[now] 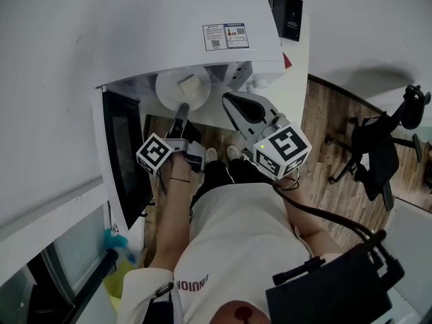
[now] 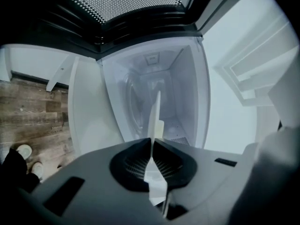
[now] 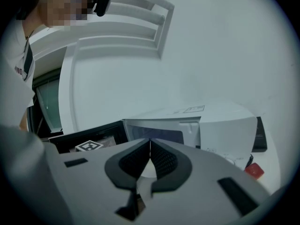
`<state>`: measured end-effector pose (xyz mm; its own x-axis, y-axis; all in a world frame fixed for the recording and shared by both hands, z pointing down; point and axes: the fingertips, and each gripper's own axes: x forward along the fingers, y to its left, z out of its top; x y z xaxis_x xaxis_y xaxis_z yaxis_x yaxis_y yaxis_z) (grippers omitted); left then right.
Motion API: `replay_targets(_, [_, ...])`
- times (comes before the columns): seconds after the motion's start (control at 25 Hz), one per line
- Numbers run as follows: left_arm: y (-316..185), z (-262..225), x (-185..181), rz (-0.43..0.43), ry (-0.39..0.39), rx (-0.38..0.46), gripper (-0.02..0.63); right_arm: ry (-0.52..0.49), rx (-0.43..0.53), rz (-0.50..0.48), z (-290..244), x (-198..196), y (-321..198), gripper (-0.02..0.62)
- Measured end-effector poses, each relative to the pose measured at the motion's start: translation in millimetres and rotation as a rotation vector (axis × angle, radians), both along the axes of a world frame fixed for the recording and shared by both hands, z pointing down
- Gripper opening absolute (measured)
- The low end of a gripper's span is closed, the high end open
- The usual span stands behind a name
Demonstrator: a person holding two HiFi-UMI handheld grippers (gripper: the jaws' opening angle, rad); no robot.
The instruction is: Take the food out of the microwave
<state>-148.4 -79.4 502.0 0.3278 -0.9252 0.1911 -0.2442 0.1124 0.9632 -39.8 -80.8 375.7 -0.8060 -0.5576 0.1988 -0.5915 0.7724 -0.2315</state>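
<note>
A white plate (image 1: 170, 92) carrying a pale cube of food (image 1: 187, 84) is held at the mouth of the open white microwave (image 1: 182, 25). My left gripper (image 1: 181, 108) is shut on the plate's near rim. In the left gripper view the plate (image 2: 156, 109) stands edge-on between the closed pads of that gripper (image 2: 153, 143), with the food (image 2: 160, 128) just beyond and the microwave cavity (image 2: 180, 93) behind. My right gripper (image 1: 236, 104) hovers to the right of the plate, shut and empty; its tips (image 3: 150, 142) meet in front of the microwave (image 3: 206, 125).
The dark microwave door (image 1: 125, 154) swings open at the left. A black device (image 1: 287, 15) lies on the counter behind the microwave. An office chair (image 1: 385, 147) stands on the wooden floor (image 1: 331, 127) at the right. A black case (image 1: 337, 292) is at lower right.
</note>
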Motion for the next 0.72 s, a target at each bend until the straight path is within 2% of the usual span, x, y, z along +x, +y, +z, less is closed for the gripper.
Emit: replay_targets(0.72, [27.5, -2.6, 11.6, 0.015, 0.041, 0.004, 0.025, -0.003, 0.008, -0.018, -1.9, -1.4, 6.5, 0.021])
